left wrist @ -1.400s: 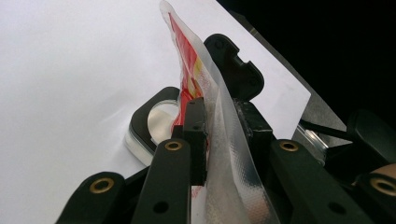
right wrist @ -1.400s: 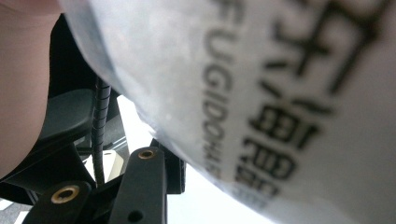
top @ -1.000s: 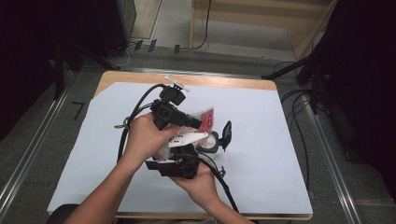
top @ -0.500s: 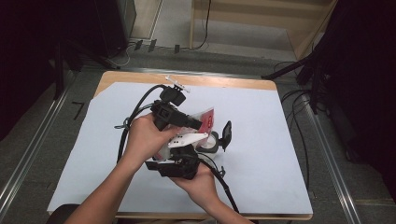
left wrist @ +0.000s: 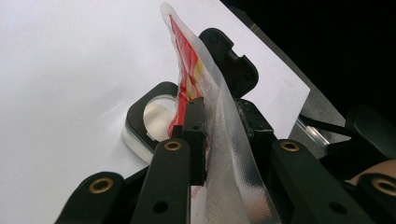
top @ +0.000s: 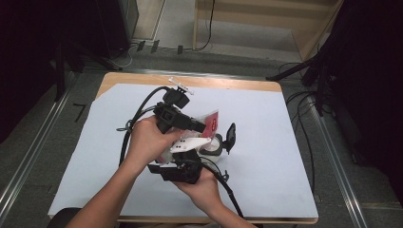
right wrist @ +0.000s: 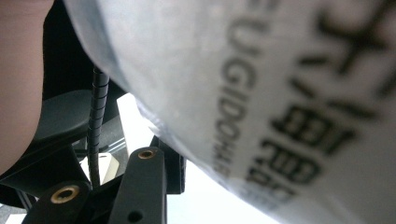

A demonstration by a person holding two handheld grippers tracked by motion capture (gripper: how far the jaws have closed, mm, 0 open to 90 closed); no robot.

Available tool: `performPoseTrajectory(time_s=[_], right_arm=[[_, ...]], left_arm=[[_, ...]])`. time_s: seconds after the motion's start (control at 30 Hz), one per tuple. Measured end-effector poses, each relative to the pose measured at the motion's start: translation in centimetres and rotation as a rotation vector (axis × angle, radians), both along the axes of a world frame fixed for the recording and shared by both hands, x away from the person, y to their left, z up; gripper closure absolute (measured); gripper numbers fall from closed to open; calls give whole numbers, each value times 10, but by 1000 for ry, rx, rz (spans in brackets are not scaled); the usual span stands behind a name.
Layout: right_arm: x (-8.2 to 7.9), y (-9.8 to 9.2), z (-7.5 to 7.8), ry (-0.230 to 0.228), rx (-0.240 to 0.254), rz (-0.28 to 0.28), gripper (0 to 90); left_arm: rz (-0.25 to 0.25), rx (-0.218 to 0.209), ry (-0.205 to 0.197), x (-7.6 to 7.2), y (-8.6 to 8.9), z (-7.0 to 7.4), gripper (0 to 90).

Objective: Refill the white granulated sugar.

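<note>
A thin packet (top: 212,124), red-printed with a clear edge, stands on edge above the table. My left gripper (top: 202,127) is shut on it; in the left gripper view both jaws (left wrist: 219,130) pinch the packet (left wrist: 191,70). Just beyond it a black container (left wrist: 156,116) sits on the sheet with its flip lid (left wrist: 229,60) open. My right gripper (top: 183,164) is below the left one, shut on a white pouch (top: 190,144). In the right gripper view the pouch (right wrist: 261,84), printed with black lettering, covers one jaw; the other finger (right wrist: 144,186) touches its edge.
A white sheet (top: 285,156) covers the wooden table (top: 237,84). A small white clip-like piece (top: 180,86) lies at the back edge. Black cables (top: 133,123) trail from both grippers. Metal rails and more cables run along the floor on both sides.
</note>
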State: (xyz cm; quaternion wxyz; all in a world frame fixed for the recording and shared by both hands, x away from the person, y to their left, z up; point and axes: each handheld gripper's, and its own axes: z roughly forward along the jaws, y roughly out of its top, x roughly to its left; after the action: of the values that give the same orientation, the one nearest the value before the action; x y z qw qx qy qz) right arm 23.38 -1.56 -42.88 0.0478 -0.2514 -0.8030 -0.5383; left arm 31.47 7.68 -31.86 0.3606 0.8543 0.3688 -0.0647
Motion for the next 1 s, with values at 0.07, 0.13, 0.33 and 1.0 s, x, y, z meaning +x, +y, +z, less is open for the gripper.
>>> performPoseTrajectory(time_s=[0.07,0.13,0.33,1.0], right_arm=[[0,0,0,2,1,-3,637],[0,0,0,4,1,-6,638],[-1,0,1,14,5,-6,637],[0,-1,4,61,21,-30,641]], left_arm=[[0,-1,1,0,0,0,766],[0,-2,0,0,0,0,766],[-1,-2,3,0,0,0,765],[5,-24,-9,4,-1,1,768]])
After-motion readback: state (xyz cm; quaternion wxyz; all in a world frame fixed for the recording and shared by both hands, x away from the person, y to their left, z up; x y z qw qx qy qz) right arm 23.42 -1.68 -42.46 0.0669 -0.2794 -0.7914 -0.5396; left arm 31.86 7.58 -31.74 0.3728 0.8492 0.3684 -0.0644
